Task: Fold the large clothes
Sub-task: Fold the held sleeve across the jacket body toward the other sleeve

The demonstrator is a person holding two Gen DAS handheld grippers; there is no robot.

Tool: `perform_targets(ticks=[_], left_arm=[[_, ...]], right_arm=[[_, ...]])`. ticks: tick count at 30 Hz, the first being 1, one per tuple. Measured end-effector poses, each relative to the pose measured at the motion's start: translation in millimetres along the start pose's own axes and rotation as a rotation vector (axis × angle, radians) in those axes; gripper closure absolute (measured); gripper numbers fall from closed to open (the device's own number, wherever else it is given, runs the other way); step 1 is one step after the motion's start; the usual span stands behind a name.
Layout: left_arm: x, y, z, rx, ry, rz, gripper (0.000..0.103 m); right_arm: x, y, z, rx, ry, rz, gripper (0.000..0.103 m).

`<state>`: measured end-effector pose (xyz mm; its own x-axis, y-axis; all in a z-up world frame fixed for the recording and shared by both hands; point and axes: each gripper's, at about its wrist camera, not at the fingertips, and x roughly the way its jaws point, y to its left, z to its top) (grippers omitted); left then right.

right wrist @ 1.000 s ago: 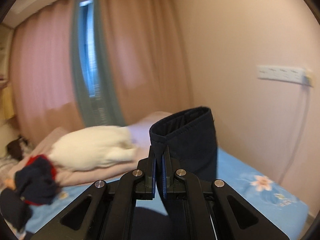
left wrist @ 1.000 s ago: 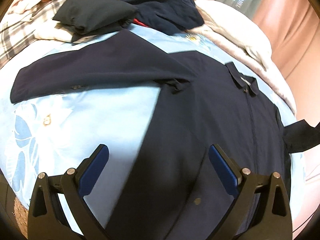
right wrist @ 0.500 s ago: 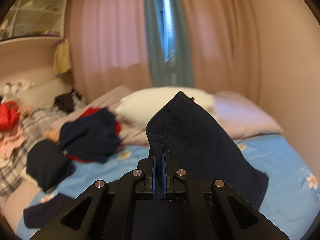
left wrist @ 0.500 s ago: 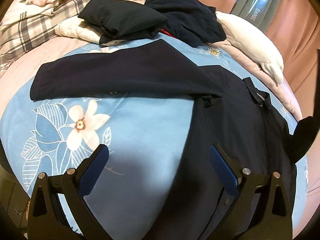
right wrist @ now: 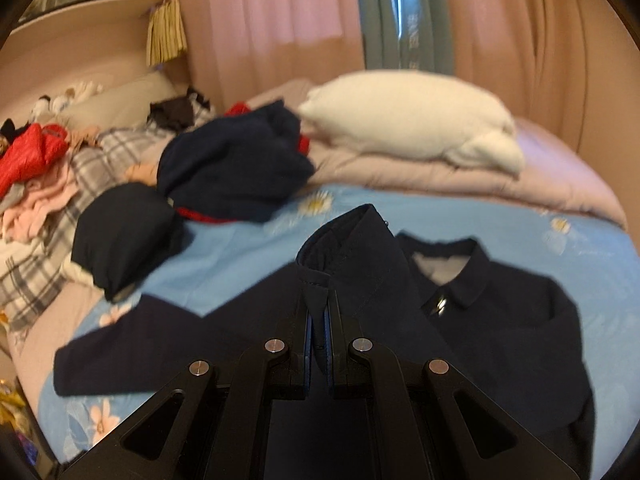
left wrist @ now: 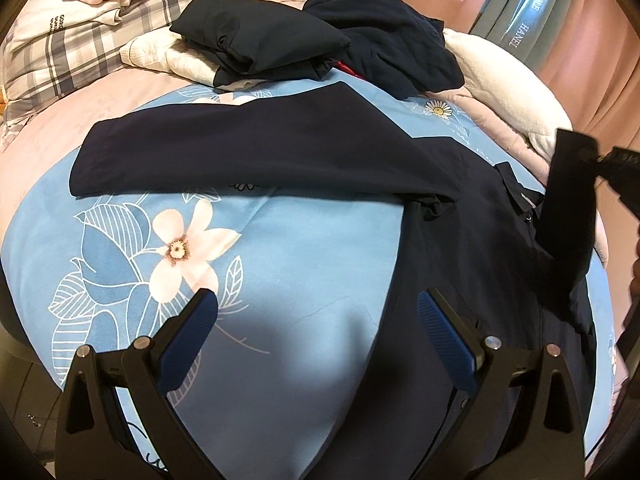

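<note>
A dark navy collared jacket [left wrist: 472,240] lies spread on a blue floral bedsheet [left wrist: 280,248], one sleeve [left wrist: 240,152] stretched out to the left. My left gripper [left wrist: 318,328] is open and empty, above the jacket's left edge and the sheet. My right gripper [right wrist: 318,320] is shut on the cuff of the jacket's other sleeve [right wrist: 360,256] and holds it up over the jacket body [right wrist: 500,320]. That lifted sleeve [left wrist: 568,216] and the right gripper's tip show at the right edge of the left wrist view.
A folded dark garment [left wrist: 256,44] and a crumpled navy and red one [left wrist: 392,52] lie at the far side of the sheet. A white pillow [right wrist: 412,120] sits behind on a pink quilt [right wrist: 460,180]. Plaid bedding and loose clothes [right wrist: 36,176] lie at the left.
My right gripper has swung left and down with the sleeve cuff, from facing the wall to over the jacket. My left gripper has drawn back and risen, showing more of the sheet.
</note>
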<state>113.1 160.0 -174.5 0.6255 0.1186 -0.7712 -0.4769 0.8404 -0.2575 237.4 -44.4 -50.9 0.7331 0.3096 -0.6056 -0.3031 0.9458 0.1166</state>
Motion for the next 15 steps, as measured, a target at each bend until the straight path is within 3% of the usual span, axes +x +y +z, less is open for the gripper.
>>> perform_targets(ticks=[9,15], left_arm=[[2.4,-3.3,-0.3,0.012,0.004,0.001,0.003],[3.2,-5.8,-0.4,0.019,0.005,0.001,0.003]], right_arm=[[29.8,18.0,-29.0,-0.009,0.129,0.085,0.100],[33.2,23.6,-35.9,-0.003,0.163,0.121,0.098]])
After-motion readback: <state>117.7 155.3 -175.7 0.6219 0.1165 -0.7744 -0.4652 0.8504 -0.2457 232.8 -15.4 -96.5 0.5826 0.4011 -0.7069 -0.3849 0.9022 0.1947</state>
